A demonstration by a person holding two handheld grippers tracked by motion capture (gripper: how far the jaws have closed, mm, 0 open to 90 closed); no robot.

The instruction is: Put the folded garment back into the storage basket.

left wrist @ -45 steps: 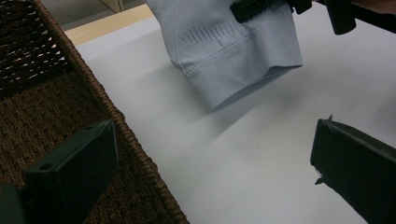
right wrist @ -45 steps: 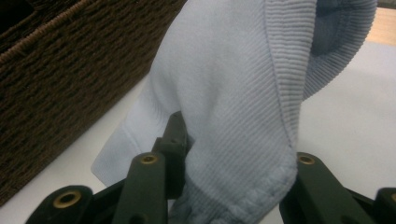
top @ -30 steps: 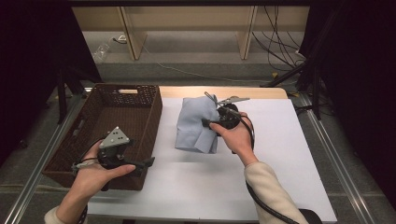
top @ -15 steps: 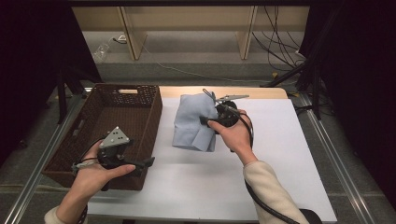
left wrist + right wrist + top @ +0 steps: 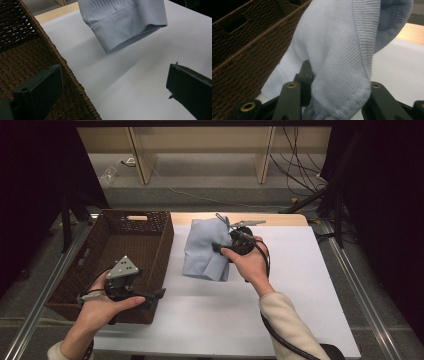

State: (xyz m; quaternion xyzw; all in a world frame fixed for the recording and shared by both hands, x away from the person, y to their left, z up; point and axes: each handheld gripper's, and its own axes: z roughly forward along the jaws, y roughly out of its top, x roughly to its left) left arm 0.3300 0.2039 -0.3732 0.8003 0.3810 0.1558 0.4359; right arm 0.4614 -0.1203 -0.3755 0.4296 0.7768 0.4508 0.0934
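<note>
My right fingers (image 5: 332, 100) pinch a fold of the pale blue garment (image 5: 205, 250), which hangs lifted above the white desk (image 5: 300, 285) just beside the brown wicker basket (image 5: 125, 245). My left fingers (image 5: 112, 95) are spread wide over the basket's near rim, holding nothing.

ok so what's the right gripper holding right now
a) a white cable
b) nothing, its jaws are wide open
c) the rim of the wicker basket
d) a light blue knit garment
d: in the right gripper view the right gripper has its jaws closed on the ribbed fabric of the light blue garment, and the high view shows it lifted clear of the white table, beside the wicker basket.
</note>
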